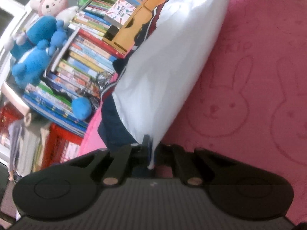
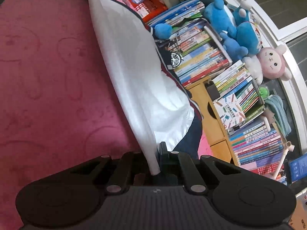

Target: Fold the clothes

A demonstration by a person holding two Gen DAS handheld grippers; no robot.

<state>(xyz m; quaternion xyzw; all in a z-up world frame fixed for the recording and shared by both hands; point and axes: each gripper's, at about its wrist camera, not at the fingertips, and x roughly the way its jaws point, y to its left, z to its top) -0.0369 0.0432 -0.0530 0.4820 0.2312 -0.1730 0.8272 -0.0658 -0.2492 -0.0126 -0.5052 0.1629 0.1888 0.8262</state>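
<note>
You hold the shirt (image 1: 163,61) up over the pink bed (image 1: 259,76).
Left gripper (image 1: 150,153) and right gripper (image 2: 156,161) both pinch its edge; keep them level and pull it flat.

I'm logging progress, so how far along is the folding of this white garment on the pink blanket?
Done: both corners are grabbed. The left hand-held gripper and right hand-held gripper are each shut on the white garment. In hand: its edge is lifted taut above the pink blanket. Left: laying it over and any further folds; no finished fold shows.
</note>
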